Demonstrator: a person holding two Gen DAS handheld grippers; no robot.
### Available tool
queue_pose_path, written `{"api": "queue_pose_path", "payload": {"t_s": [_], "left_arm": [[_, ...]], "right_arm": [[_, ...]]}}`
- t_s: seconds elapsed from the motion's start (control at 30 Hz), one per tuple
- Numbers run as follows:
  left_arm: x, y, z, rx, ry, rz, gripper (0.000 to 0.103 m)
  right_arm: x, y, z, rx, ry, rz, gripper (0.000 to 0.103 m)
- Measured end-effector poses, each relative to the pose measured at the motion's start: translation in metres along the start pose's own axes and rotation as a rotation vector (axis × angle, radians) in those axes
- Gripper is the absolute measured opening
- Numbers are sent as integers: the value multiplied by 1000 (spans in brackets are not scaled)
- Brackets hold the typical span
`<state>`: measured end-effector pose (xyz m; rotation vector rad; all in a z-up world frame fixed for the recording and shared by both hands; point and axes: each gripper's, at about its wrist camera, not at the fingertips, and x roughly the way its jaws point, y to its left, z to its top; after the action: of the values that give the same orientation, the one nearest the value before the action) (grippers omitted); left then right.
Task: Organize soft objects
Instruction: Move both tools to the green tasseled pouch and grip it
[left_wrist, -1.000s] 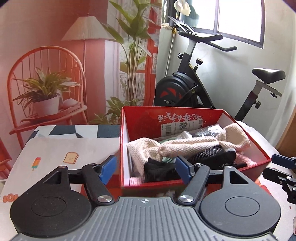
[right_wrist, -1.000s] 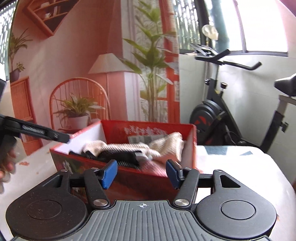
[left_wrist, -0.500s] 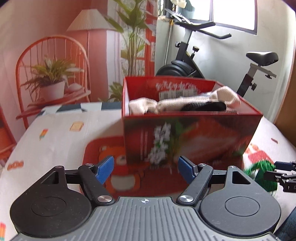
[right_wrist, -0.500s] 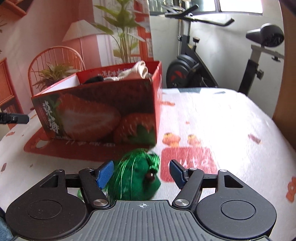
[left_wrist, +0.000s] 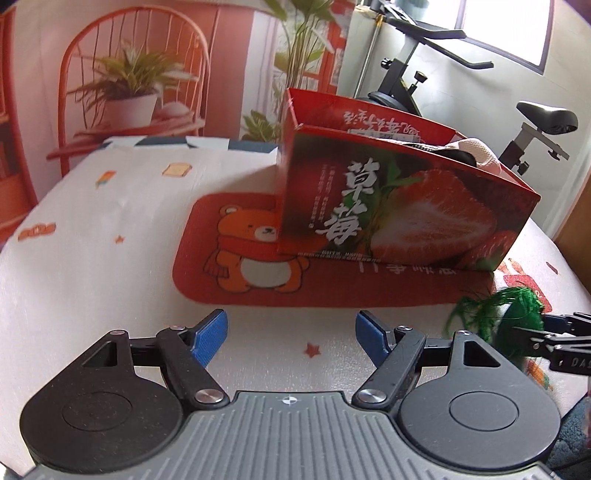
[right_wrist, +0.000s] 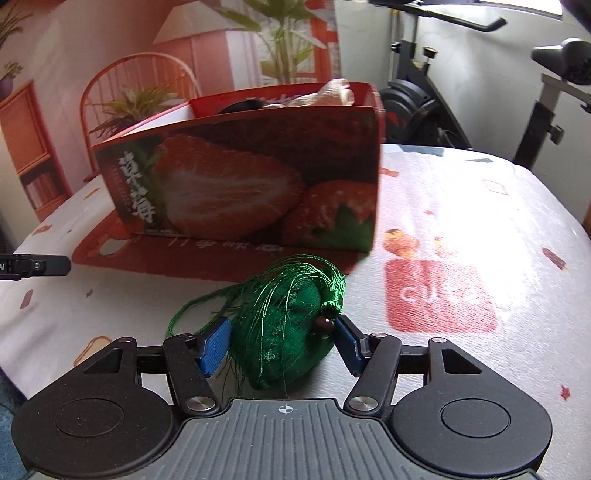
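Looking along the right gripper (right_wrist: 282, 345), the right wrist view shows a green tasselled pouch (right_wrist: 286, 332) lying on the table between the two blue fingers (right_wrist: 214, 345). The fingers stand apart on either side of it; the right pad is close to a small brown bead (right_wrist: 322, 324) on the pouch, but I cannot tell if it touches. The gripper is not closed on the pouch. The left wrist view shows this pouch (left_wrist: 506, 314) only at its right edge, blurred, with the tip of the right gripper (left_wrist: 554, 334) beside it.

The left gripper (left_wrist: 291, 334) is open wide and holds nothing; under it is only the tablecloth (left_wrist: 92, 258). The left view also gives more of the red strawberry box (left_wrist: 399, 214), which stands on a red mat with a bear (left_wrist: 255, 254). In the right view the same box (right_wrist: 243, 177) is just behind the pouch.

The cloth is white with small printed figures. Behind the table there are a wall picture of an orange chair and a potted plant (left_wrist: 129, 85), an exercise bike (left_wrist: 443, 74) and a window.

Inside the box only the tops of a cream fabric (right_wrist: 332, 94) and something black (right_wrist: 243, 106) show over the rim; the rest is hidden. The box print is blurred in the right view.
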<state>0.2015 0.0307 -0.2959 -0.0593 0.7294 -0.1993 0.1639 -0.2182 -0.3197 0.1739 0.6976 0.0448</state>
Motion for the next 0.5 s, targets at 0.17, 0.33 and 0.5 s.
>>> {"api": "queue_pose_path", "payload": {"t_s": [0.17,0.33,0.5], "left_arm": [[2,4,-3,-33,7,-12,78],[3,7,-5,-50,10,-17,78],[6,11,-4,-73,14,-13,78]], "right_arm": [[16,33,11,-67,18,62,57],[31,78,18,-188,8,117,56],[42,99,23,-232,-12,150,61]]}}
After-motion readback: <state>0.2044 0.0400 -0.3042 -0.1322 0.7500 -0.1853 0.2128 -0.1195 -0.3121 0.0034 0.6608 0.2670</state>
